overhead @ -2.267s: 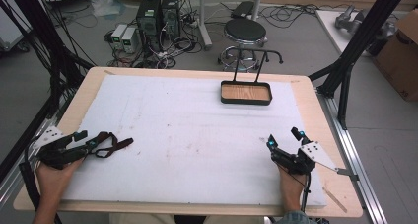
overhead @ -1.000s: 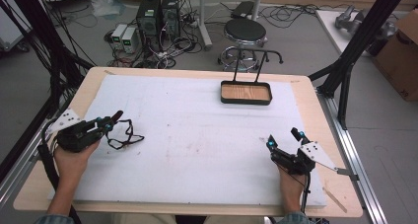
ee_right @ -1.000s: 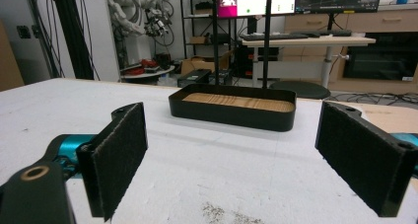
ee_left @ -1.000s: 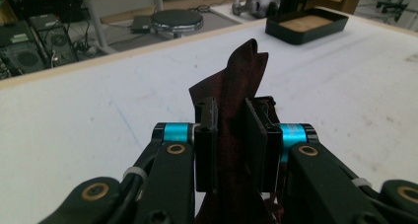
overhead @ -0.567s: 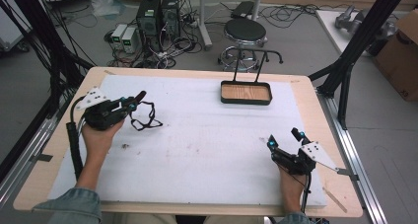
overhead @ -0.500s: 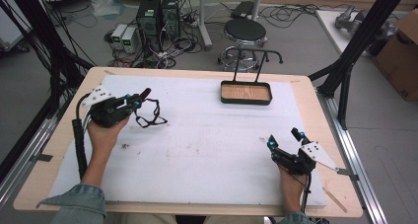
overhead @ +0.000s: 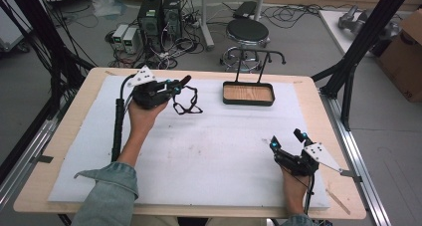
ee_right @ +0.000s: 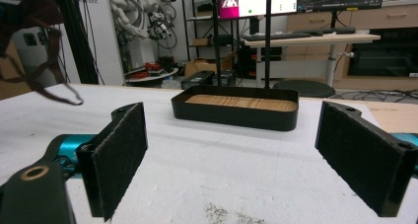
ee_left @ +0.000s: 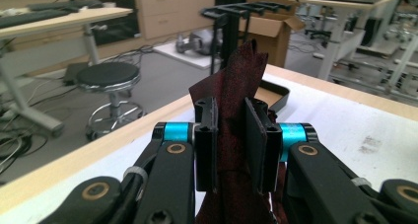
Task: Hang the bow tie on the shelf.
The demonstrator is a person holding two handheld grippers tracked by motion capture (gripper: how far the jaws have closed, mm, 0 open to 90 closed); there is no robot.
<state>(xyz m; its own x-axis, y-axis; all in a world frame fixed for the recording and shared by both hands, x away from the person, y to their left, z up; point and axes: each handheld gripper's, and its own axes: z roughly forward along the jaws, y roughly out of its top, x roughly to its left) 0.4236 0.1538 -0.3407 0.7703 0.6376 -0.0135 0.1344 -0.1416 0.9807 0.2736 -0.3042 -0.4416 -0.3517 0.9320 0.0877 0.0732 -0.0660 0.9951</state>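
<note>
My left gripper (overhead: 182, 82) hovers over the far left of the white mat, shut on a dark red fabric band (overhead: 186, 101) whose thin loops dangle below the jaws. In the left gripper view the band (ee_left: 241, 71) sticks up between the two pads of that gripper (ee_left: 231, 113). A black tray with a wooden floor (overhead: 248, 102) and a two-post rack (overhead: 259, 55) stands at the far middle, to the right of the band. My right gripper (overhead: 285, 138) rests near the front right, open and holding nothing (ee_right: 231, 155); the tray (ee_right: 236, 114) lies ahead of it, the band (ee_right: 34, 12) at upper left.
The white mat (overhead: 209, 151) covers most of the wooden table (overhead: 318, 106). Beyond the far edge stand a black stool (overhead: 247, 32) and computer towers (overhead: 159, 12). Black frame posts (overhead: 358, 42) rise at the right, and a cardboard box (overhead: 405, 52) sits past them.
My left gripper has carried the band from the near left edge forward and to the right, toward the tray. The right gripper has stayed still and open.
</note>
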